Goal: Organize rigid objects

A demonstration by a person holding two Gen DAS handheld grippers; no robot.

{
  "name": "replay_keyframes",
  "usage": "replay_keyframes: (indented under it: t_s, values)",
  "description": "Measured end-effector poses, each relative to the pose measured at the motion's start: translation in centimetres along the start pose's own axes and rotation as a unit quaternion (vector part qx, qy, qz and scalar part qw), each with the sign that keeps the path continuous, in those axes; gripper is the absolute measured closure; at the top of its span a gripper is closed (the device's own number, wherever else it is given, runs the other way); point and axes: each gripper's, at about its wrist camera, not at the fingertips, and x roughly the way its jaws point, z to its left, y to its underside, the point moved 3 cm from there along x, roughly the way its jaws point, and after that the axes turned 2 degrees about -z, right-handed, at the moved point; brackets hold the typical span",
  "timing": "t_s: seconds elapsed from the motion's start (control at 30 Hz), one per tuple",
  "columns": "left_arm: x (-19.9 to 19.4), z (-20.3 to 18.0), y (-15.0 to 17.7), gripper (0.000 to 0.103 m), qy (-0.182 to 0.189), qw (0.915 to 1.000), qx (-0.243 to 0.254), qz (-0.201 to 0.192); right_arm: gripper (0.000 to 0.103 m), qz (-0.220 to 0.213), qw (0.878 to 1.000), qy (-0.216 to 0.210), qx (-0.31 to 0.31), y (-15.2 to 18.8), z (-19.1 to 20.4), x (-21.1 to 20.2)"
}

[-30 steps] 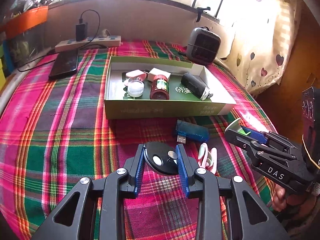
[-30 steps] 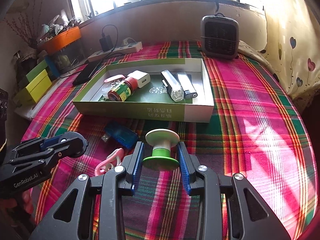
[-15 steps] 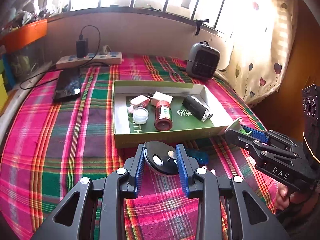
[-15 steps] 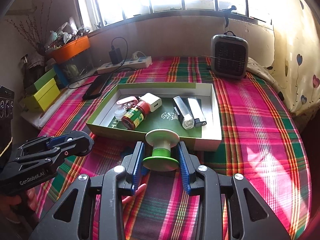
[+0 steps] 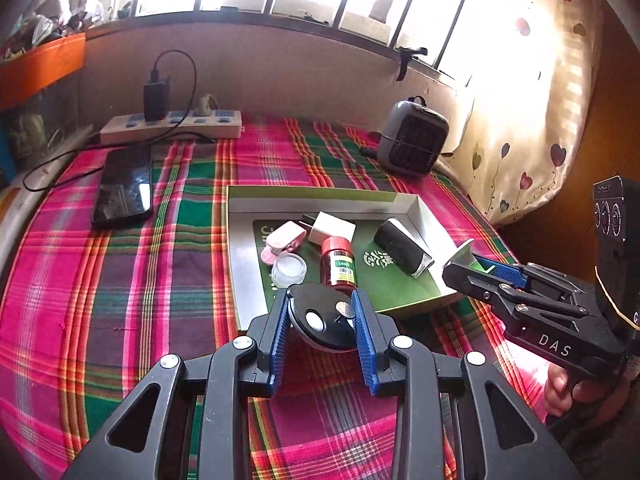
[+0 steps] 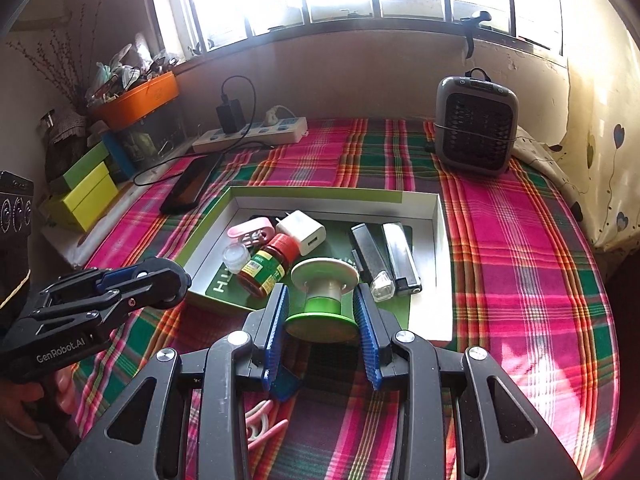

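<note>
My left gripper (image 5: pixel 322 314) is shut on a round black disc (image 5: pixel 320 322) with small silver spots, held above the plaid cloth in front of the green cardboard tray (image 5: pixel 312 192). My right gripper (image 6: pixel 320 308) is shut on a green and white spool (image 6: pixel 324 300), held over the near edge of that tray (image 6: pixel 320 194). Inside the tray lie a red-capped bottle (image 5: pixel 338 266), a white charger (image 5: pixel 330 228), a pink clip (image 5: pixel 282 240), a clear small jar (image 5: pixel 289 268) and a black and silver lighter (image 5: pixel 402 250). The right gripper (image 5: pixel 472 268) also shows at the right of the left wrist view.
A black phone (image 5: pixel 124 188) and a power strip (image 5: pixel 172 126) lie at the far left on the cloth. A grey heater (image 6: pixel 474 126) stands at the back right. A pink clip (image 6: pixel 262 420) and a blue item (image 6: pixel 286 386) lie on the cloth under my right gripper.
Both grippers have risen and moved toward the tray with their objects still held. The blue USB item and pink clip on the cloth have dropped below the left view.
</note>
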Motion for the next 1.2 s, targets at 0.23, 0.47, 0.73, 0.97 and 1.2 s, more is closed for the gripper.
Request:
replay_keyframes:
  t_s: [0.23,0.47,0.73,0.97,1.2]
  values:
    - [1.6,0.5,-0.8,0.073,0.000,1.0000,0.004,0.008,0.068,0.015,1.000,-0.007,0.005,-0.9,-0.5,2.0]
    - [3.1,1.0,-1.1,0.073,-0.002,0.9998,-0.003,0.017,0.068,0.028,0.999,-0.014,0.003,-1.4,-0.6,3.8]
    - [4.3,1.1,-1.0,0.073,-0.001,0.9996,0.001,0.028,0.068,0.046,0.999,-0.016,-0.001,-1.2,-0.7,5.6]
    - [4.8,1.1,-0.8,0.073,-0.005,0.9994,0.005,0.033,0.068,0.053,0.998,-0.016,-0.004,-0.7,-0.9,6.4]
    - [5.5,1.4,-0.4,0.073,-0.007,0.9991,0.004,0.042,0.068,0.057,0.998,-0.014,-0.006,-0.4,-0.9,7.1]
